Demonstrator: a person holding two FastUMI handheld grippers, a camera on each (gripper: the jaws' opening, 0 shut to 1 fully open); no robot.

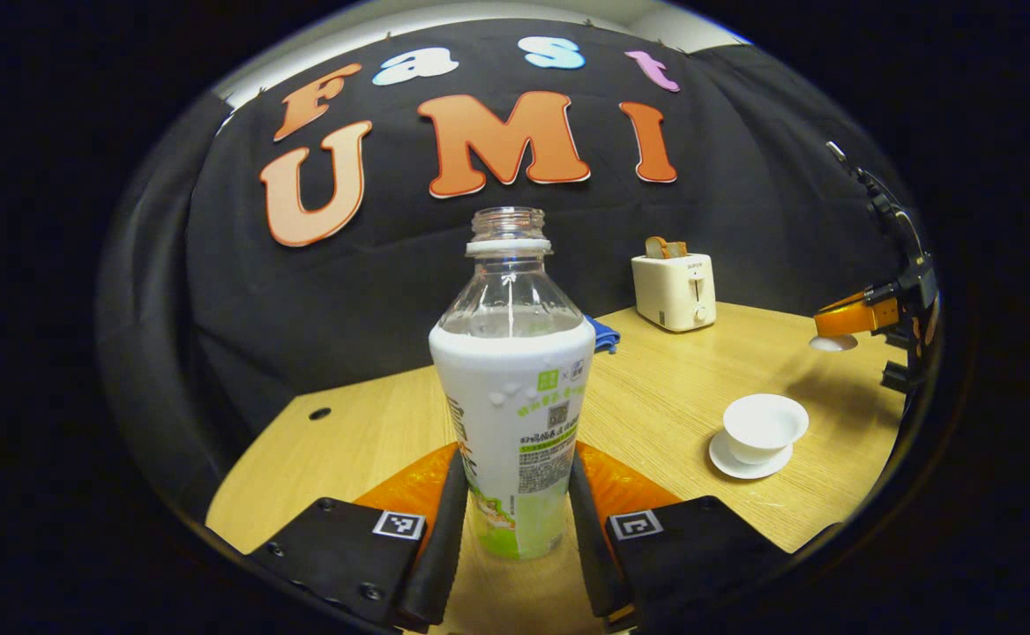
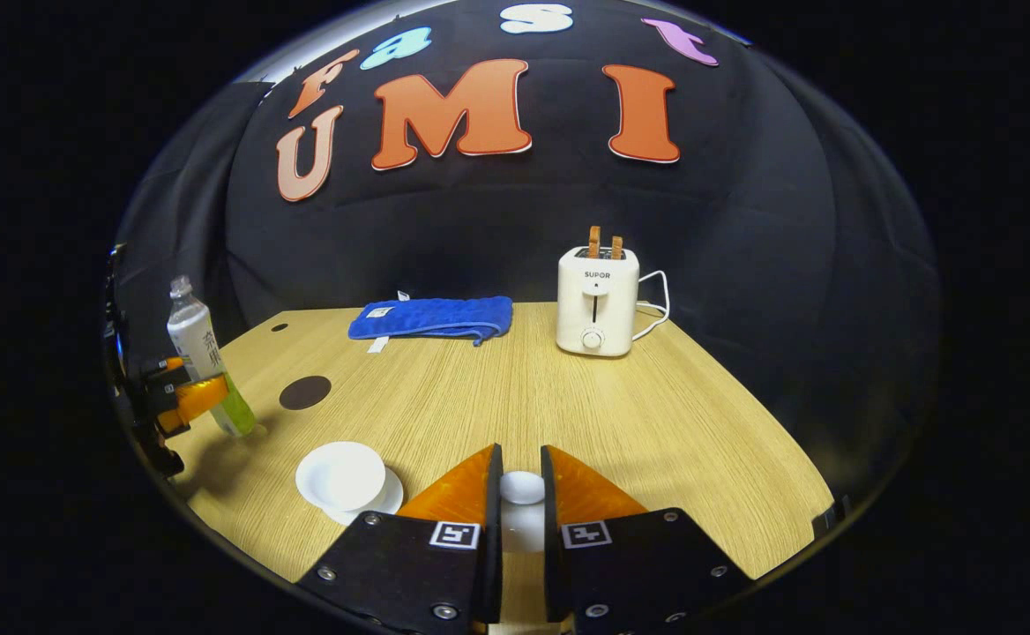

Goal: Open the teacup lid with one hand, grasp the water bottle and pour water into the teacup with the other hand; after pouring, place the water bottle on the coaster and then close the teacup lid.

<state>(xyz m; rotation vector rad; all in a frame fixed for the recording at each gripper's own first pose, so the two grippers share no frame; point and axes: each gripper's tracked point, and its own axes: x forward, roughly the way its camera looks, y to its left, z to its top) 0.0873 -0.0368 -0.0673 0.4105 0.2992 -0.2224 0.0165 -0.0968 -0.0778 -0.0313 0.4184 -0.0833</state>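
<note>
In the left gripper view my left gripper (image 1: 515, 494) is shut on the capless water bottle (image 1: 513, 388), which stands upright with its white and green label between the orange fingers. The open white teacup (image 1: 764, 426) rests on its saucer to the right. My right gripper (image 2: 520, 494) is shut on the white teacup lid (image 2: 522, 488), held above the table. In the right gripper view the teacup (image 2: 340, 474) sits low left, the bottle (image 2: 206, 362) and left gripper (image 2: 187, 397) at far left, near the dark round coaster (image 2: 305, 392). The right gripper (image 1: 841, 331) with the lid also appears at right in the left gripper view.
A white toaster (image 2: 597, 300) with toast slices stands at the back of the wooden table (image 2: 568, 414). A folded blue cloth (image 2: 434, 317) lies at the back left. The table's right edge runs close beyond the toaster.
</note>
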